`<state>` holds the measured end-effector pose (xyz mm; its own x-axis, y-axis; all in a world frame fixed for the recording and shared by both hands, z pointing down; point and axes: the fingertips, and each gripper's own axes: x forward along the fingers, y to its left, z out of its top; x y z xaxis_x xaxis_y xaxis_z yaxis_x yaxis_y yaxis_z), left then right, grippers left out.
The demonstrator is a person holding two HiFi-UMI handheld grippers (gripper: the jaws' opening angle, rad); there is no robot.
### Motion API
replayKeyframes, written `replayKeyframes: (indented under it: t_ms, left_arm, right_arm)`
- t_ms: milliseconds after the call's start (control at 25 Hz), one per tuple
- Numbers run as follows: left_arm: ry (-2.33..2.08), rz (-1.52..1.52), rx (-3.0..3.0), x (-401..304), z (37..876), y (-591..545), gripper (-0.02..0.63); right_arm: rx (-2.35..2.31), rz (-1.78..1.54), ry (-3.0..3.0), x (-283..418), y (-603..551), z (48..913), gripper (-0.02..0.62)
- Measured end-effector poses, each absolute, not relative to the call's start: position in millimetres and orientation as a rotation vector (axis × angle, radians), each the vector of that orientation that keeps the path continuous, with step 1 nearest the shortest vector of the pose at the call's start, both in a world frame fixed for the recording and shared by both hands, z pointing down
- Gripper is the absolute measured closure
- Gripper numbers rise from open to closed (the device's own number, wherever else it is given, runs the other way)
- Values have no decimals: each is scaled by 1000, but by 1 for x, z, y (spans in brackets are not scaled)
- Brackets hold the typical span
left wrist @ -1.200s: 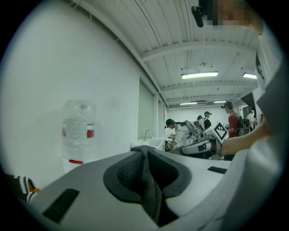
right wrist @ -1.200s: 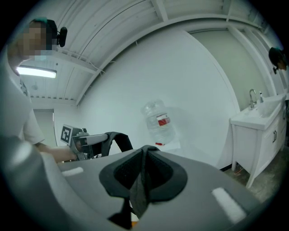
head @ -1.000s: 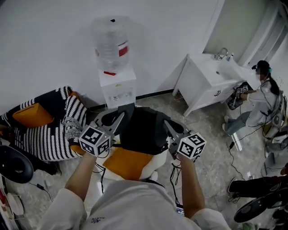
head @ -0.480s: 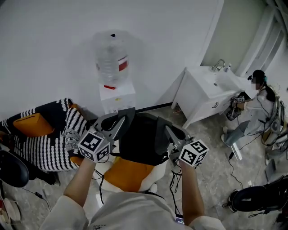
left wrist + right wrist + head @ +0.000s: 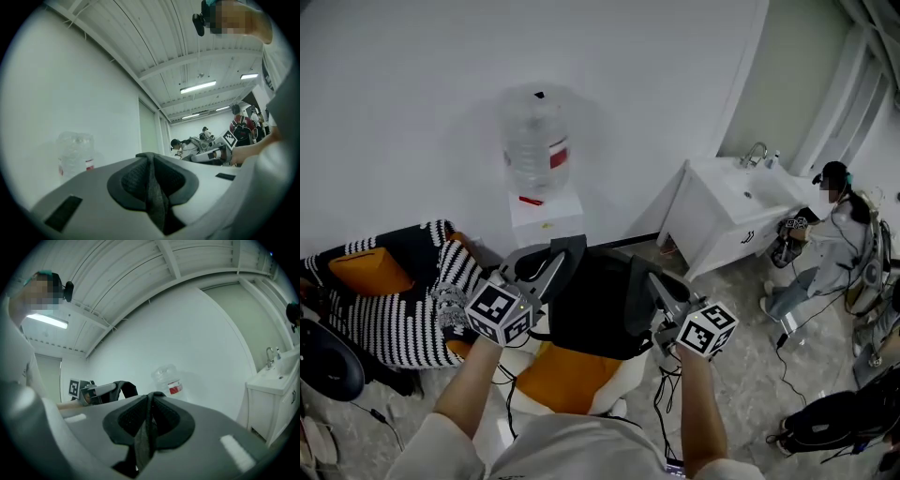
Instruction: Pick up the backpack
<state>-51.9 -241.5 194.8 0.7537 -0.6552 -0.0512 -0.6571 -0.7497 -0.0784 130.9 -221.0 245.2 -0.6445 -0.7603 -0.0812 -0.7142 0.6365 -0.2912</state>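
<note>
Backpack (image 5: 595, 300) hangs between both grippers, over an orange seat (image 5: 567, 370). Left gripper (image 5: 551, 262) and right gripper (image 5: 654, 289) each clamp one strap (image 5: 152, 187), probably to share the weight evenly.

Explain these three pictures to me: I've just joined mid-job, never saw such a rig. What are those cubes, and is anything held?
No robot: a person holds a two-jaw gripper in each hand; the marker cubes are part of them. The wide picture is from a camera on the person's head, looking down. There the left gripper and right gripper hold a black fabric backpack over an orange chair seat. The other two come from cameras riding on the grippers: the left one's jaws are shut on a dark woven strap, the right one's on a second strap. Behind stand a white water dispenser and a white sink cabinet.
</note>
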Motion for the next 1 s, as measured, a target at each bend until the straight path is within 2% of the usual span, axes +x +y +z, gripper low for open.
replayKeyframes:
  t_ms: [1000]
  left_arm:
    - [1055, 62, -2876, -39, 188, -254, 566]
  right_arm:
    - [-1249, -289, 2670, 145, -226, 235, 557]
